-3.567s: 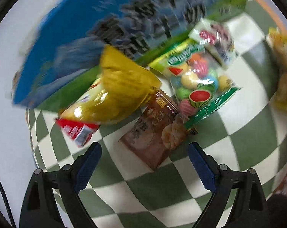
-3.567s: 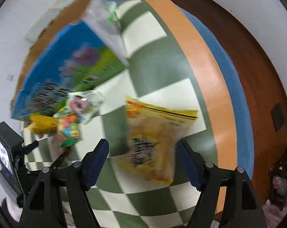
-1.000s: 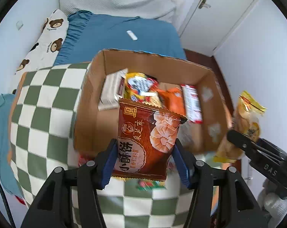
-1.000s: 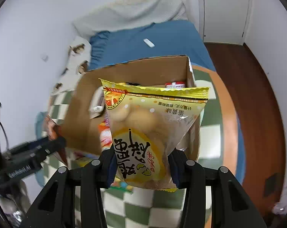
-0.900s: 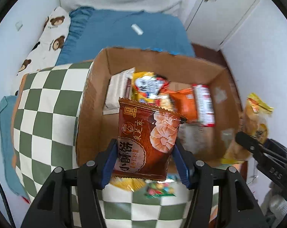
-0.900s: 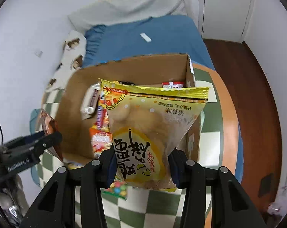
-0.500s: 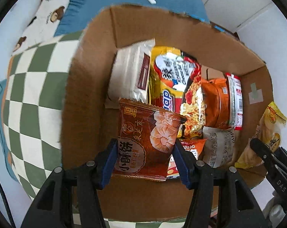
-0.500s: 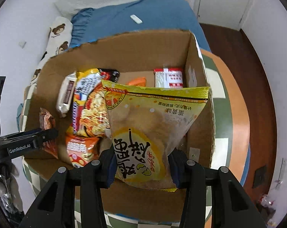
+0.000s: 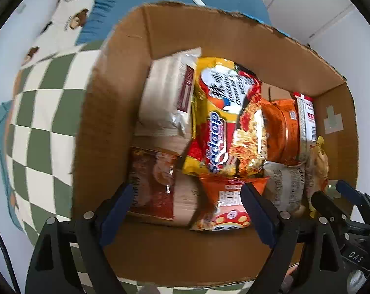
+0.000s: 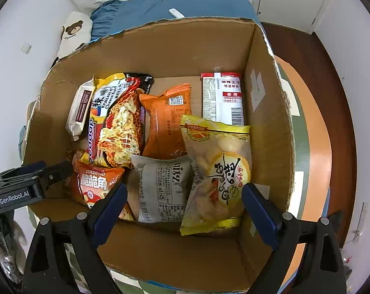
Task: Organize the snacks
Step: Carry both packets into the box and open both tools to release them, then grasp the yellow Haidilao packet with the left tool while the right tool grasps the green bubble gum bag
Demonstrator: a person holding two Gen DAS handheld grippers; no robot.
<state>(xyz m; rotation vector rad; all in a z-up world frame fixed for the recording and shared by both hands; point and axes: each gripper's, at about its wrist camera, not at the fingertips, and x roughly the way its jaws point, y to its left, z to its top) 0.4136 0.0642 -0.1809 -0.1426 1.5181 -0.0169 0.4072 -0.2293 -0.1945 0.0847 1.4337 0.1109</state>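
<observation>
Right wrist view: right gripper (image 10: 183,204) jaws opening, yellow snack bag (image 10: 216,171) released inside cardboard box (image 10: 268,112). Left gripper (image 9: 185,204) jaws opening, brown packet (image 9: 153,186) dropped in box. Risk: withdrawing jaws snagging packets, dragging them out.

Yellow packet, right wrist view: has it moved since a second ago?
Yes. The yellow packet has left the opening right gripper and lies inside the box.

We note bright, even light; fisheye bending toward every rim; motion blur at seven o'clock on the brown foil snack packet (image 9: 152,183).
</observation>
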